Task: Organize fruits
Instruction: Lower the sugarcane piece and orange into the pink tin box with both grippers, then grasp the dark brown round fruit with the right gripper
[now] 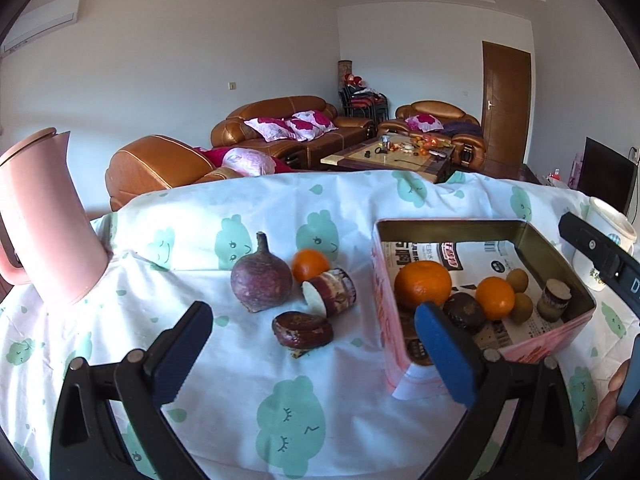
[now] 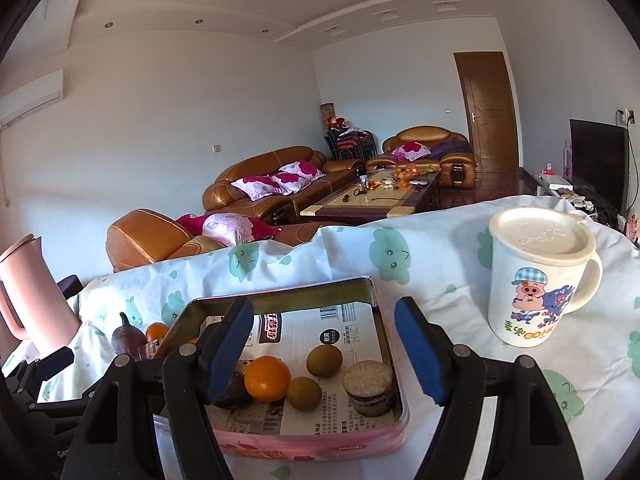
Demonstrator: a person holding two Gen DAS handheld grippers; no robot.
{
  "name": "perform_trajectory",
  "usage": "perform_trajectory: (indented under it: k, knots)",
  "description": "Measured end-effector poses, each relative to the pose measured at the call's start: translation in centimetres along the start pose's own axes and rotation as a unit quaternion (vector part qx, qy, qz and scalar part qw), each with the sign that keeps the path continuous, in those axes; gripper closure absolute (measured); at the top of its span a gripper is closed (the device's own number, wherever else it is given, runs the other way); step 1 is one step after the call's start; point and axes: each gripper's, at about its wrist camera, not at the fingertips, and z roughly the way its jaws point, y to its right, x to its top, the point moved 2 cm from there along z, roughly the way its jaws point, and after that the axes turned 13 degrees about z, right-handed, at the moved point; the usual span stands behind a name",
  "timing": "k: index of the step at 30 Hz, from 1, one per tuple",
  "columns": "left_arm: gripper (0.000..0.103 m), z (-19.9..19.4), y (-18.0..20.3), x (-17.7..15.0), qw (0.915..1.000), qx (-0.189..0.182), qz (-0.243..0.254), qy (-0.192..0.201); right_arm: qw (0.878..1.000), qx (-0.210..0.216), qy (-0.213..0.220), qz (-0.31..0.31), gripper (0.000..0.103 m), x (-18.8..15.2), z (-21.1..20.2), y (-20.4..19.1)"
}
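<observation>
The pink tin [image 1: 480,336] sits on the desk [image 1: 248,380], lined with printed paper and holding two oranges [image 1: 423,283], two small green-brown fruits [image 2: 324,361], a dark fruit and a cut piece. Left of the tin lie a purple fruit [image 1: 261,278], another orange [image 1: 309,265] and two dark cut pieces [image 1: 303,329]. The left claw [image 1: 316,360] gapes wide and empty beside the tin; the right claw [image 2: 324,350] hangs open over it, gripping nothing. Right of the tin stands a lidded mug [image 2: 536,276].

Beyond my table, white walls [image 2: 168,92] and a stepped ceiling with recessed spotlights [image 2: 198,22]. Brown leather sofas [image 1: 288,120] with pink floral cushions [image 1: 280,126] surround a coffee table [image 2: 372,196]. A brown wooden door [image 2: 486,112] stands closed; a television [image 2: 596,160] sits right.
</observation>
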Motion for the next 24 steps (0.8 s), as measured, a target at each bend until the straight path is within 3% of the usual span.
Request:
perform_trajectory:
  k: [9, 24]
  knots:
    - [0.000, 0.5, -2.5, -0.9, 0.9998, 0.009, 0.010, -0.015, 1.000, 0.005, -0.010, 0.011, 0.029, -1.8, -1.7, -1.7]
    - [0.000, 1.8, -11.6, -3.3, 0.9969, 0.062, -0.014, -0.047, 0.996, 0.058, -0.056, -0.047, 0.029, -6.6, -2.1, -10.2]
